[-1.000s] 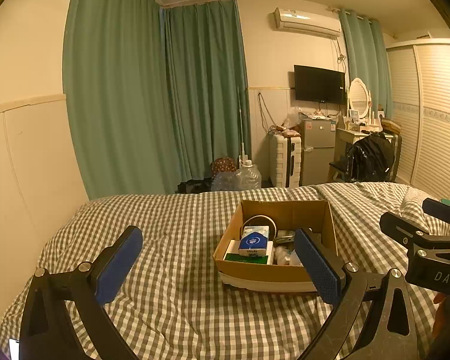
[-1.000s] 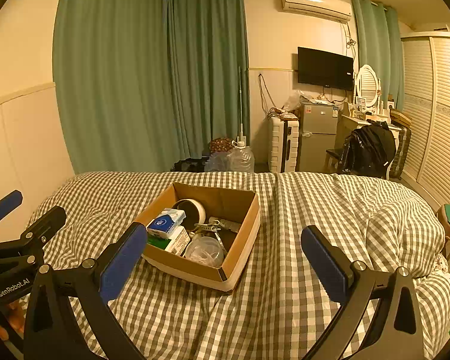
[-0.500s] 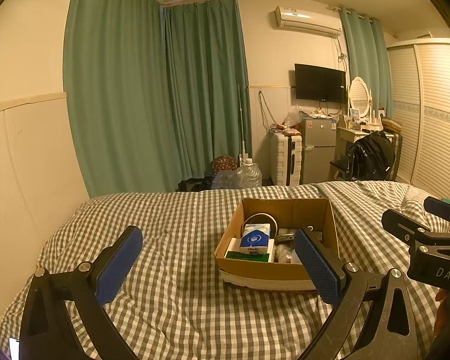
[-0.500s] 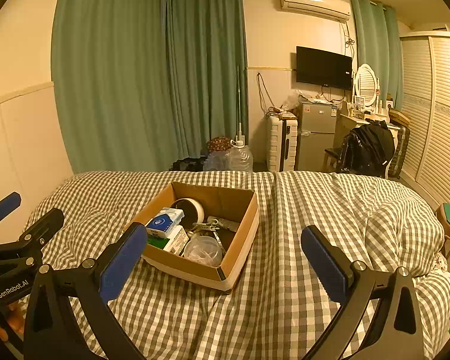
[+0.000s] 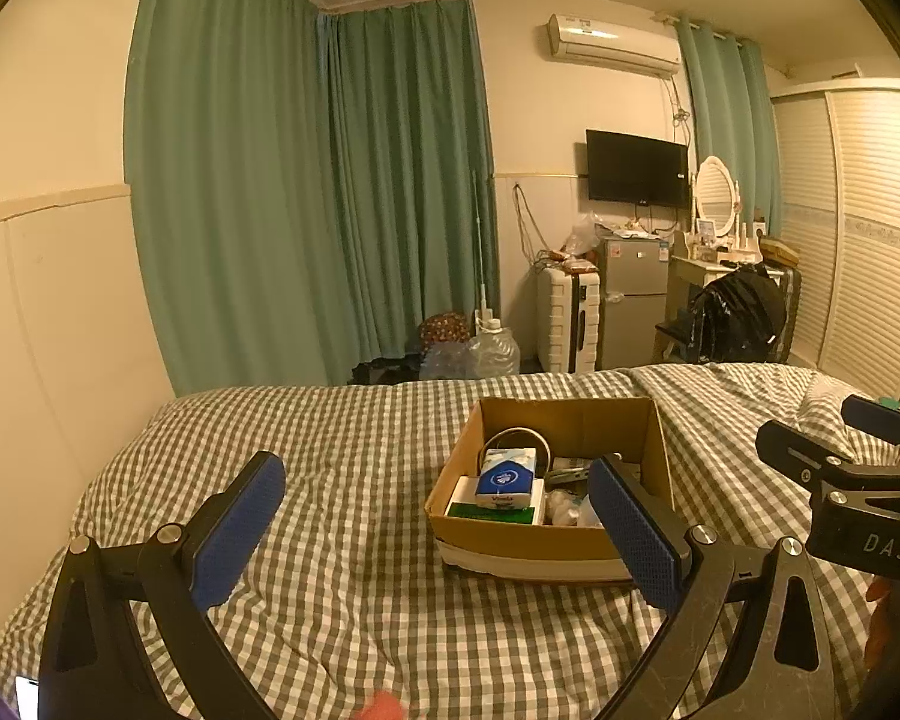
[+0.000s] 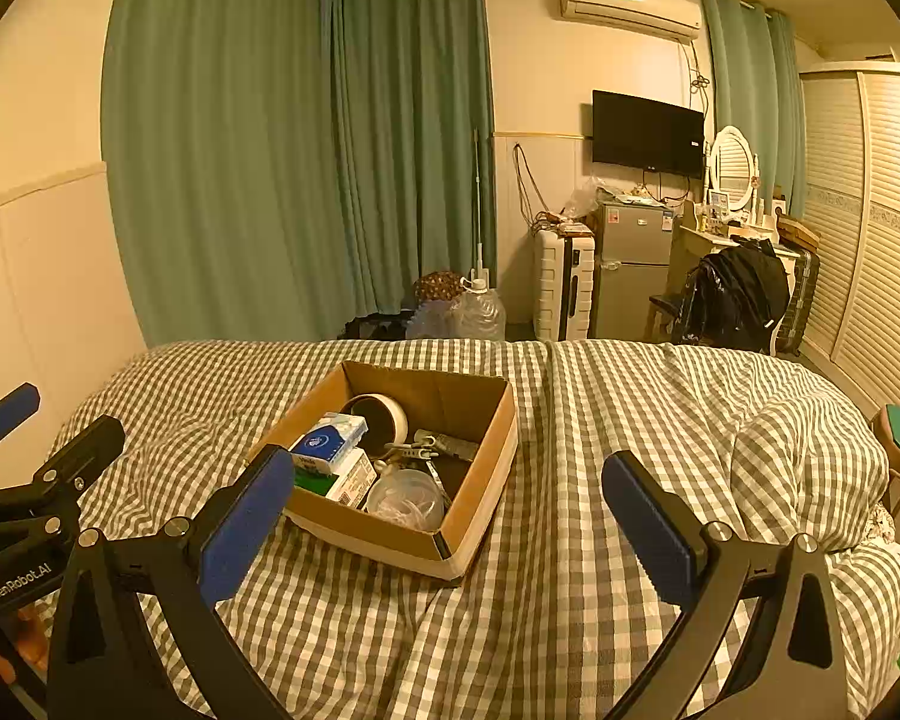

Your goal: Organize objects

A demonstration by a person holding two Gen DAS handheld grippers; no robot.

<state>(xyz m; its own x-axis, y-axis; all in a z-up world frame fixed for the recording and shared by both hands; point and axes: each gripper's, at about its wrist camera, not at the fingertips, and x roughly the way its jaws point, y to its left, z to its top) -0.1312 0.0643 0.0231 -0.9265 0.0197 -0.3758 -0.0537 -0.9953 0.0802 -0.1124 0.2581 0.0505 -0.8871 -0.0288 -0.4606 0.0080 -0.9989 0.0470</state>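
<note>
An open cardboard box (image 5: 654,438) (image 6: 492,450) sits on a checked bedspread (image 5: 360,450) (image 6: 600,420). Inside lie a blue-and-white tissue pack (image 5: 506,476) (image 6: 328,440), a green-and-white flat box (image 5: 491,510) (image 6: 336,480), a round dark bowl-like object (image 6: 378,420), a clear plastic lid or bag (image 6: 405,495) and some metal clips (image 6: 432,450). My left gripper (image 5: 435,531) is open and empty, held before the box's near left side. My right gripper (image 6: 447,528) is open and empty, near the box's front corner.
The bedspread bunches into a mound (image 6: 810,456) at the right. Beyond the bed stand green curtains (image 6: 300,150), water jugs (image 6: 474,315), a white suitcase (image 6: 564,288), a small fridge (image 6: 633,264) and a chair with a black bag (image 6: 732,294). A louvred wardrobe (image 6: 870,210) lines the right wall.
Both grippers have crept slightly; the box sits a touch lower in the left view and a little left in the right view. Both stay open and empty.
</note>
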